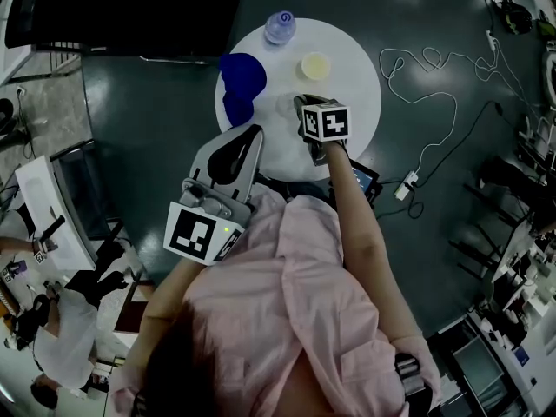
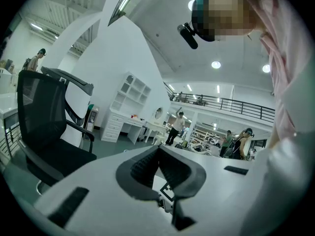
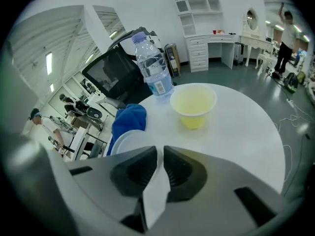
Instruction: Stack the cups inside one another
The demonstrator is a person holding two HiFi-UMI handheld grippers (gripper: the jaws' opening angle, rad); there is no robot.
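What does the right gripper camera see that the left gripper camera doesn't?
Only the right gripper view: the yellow cup, water bottle, blue cloth and the clear cup pinched in the right gripper. Only the left gripper view: a black chair and the shut, empty left gripper. Both: the white shelf unit.

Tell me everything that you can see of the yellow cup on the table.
The yellow cup is pale, translucent, plastic by its look, with a rolled rim and walls that narrow downward. It stands upright, mouth up, seemingly empty, on the round white table, apart from the water bottle. Nothing else touches it.
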